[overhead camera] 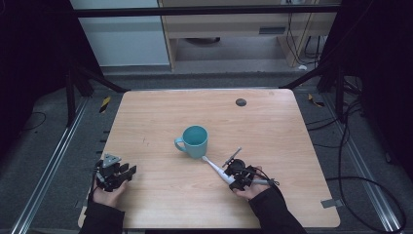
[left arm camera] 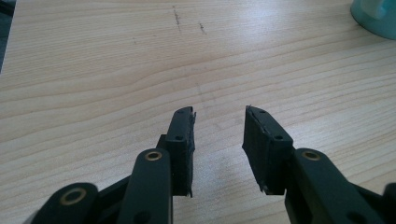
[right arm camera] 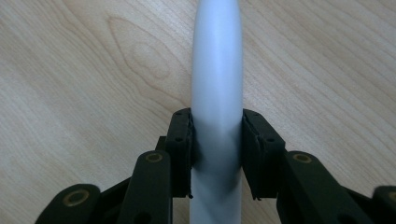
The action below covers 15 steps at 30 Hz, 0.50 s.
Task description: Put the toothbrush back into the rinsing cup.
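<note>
No readable lettering on the workbench

No word, brand, number or label can be made out on the wooden table (overhead camera: 160,117), on the teal mug (overhead camera: 195,141) at its centre, or on the white handle (right arm camera: 217,93) lying beside that mug; the yellow-and-black striped markers (overhead camera: 104,104) on the floor left and right of the table carry stripes, not text.
</note>
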{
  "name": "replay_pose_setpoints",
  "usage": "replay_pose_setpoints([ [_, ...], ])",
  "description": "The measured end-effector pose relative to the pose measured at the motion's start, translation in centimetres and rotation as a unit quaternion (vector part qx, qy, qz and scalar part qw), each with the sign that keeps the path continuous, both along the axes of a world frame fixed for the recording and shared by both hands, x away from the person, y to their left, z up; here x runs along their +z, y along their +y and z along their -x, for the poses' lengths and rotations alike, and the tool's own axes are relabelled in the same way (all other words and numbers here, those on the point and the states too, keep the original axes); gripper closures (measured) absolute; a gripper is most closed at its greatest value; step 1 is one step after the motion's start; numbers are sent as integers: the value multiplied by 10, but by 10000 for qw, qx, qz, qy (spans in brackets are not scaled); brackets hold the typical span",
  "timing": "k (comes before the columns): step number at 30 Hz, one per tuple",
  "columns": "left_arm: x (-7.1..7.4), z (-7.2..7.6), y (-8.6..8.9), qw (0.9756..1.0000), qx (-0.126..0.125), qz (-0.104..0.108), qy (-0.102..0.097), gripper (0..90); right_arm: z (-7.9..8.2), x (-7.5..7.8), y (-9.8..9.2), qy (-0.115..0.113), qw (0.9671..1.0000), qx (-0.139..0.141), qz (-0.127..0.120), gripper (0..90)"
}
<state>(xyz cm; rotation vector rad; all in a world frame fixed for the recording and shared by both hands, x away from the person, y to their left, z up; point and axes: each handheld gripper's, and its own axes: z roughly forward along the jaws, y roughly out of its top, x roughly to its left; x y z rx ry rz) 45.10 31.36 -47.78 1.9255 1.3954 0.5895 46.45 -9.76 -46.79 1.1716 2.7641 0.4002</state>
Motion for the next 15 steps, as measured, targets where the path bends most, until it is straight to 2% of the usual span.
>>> replay_pose_setpoints([
  [2,0,0,0,10000,4,11,-1,631,2,1,1,23,10000,-58,-33,660],
  [5,0,0,0,10000,8,21,-9,630,6,5,-3,-67,9999,-18,-89,660],
  [6,0,0,1,10000,8,20,-2,631,10,10,-7,-124,9998,-55,-156,660],
  [10,0,1,1,10000,14,22,-11,631,12,14,-14,-249,9994,-141,-179,661],
  [15,1,1,1,10000,16,16,-14,631,11,25,-30,-553,9967,-502,-309,661],
])
